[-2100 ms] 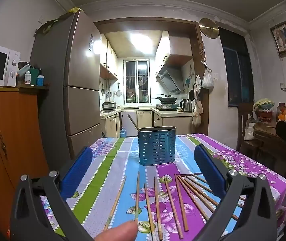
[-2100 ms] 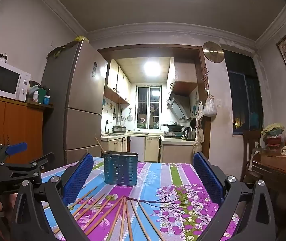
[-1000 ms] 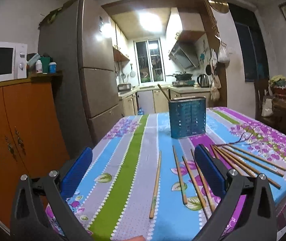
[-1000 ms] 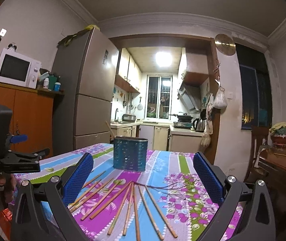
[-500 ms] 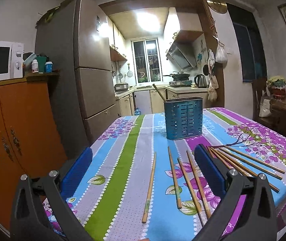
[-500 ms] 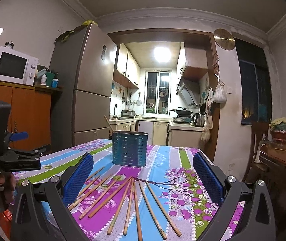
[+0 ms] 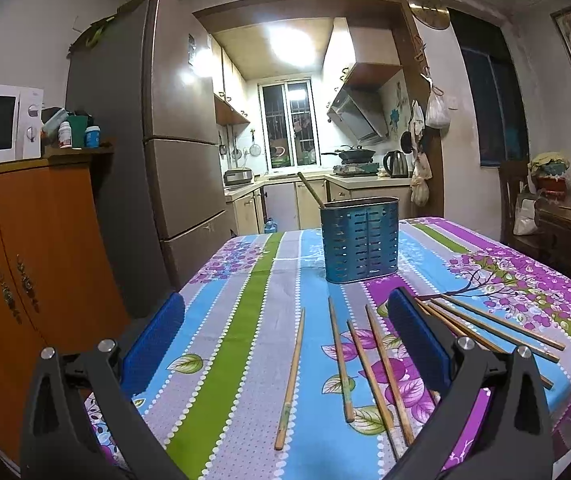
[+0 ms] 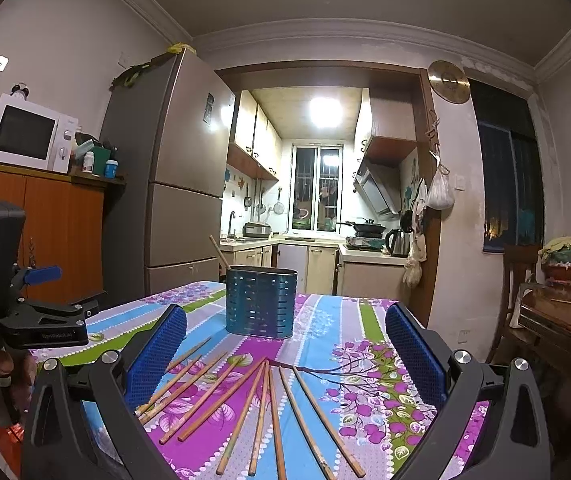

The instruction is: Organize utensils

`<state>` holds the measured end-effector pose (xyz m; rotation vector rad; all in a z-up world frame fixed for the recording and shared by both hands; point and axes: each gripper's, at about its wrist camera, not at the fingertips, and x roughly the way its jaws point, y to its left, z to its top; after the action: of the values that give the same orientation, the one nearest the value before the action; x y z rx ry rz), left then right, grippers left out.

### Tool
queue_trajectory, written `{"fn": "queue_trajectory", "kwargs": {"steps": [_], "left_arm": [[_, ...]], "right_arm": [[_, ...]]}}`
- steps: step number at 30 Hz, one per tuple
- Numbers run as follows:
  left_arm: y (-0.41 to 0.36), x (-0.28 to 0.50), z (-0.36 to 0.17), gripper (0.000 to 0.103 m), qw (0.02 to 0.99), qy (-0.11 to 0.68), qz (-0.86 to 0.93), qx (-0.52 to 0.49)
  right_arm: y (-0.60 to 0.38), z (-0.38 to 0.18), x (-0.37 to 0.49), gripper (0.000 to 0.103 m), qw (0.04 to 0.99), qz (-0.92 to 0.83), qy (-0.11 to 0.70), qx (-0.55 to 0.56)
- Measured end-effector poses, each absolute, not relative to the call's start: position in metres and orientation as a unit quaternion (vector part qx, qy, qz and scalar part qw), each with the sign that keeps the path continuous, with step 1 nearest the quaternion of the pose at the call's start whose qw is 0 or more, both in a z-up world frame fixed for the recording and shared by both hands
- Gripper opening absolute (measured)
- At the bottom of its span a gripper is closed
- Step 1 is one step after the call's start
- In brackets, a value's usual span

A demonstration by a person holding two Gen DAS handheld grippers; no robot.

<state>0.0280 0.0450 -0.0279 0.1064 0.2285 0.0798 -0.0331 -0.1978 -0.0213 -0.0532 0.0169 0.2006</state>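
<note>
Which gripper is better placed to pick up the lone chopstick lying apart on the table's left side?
Left. The lone chopstick lies between the open left gripper fingers. The right gripper faces the fanned chopsticks instead.

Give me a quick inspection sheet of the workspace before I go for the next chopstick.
Surface: table under a striped floral cloth, flat.
Job's things: blue slotted holder upright mid-table with one stick leaning out; loose chopsticks fanned flat on the cloth in front of it.
Clutter: nothing seen on the table besides these.
Grippers: left gripper and right gripper both above the near edge, jaws wide apart, empty.
Cables: nothing seen.
Surroundings: fridge, microwave on an orange cabinet, kitchen behind, a wooden side table on the right.
</note>
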Motion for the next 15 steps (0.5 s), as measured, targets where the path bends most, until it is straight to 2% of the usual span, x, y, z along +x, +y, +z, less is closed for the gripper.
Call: {"fn": "queue_trajectory", "kwargs": {"steps": [15], "left_arm": [[0.0399, 0.0293, -0.0264, 0.098, 0.992, 0.11, 0.026, 0.051]], "right_arm": [[-0.1946, -0.0192, -0.0325, 0.1, 0.994, 0.107, 0.007, -0.032]]}}
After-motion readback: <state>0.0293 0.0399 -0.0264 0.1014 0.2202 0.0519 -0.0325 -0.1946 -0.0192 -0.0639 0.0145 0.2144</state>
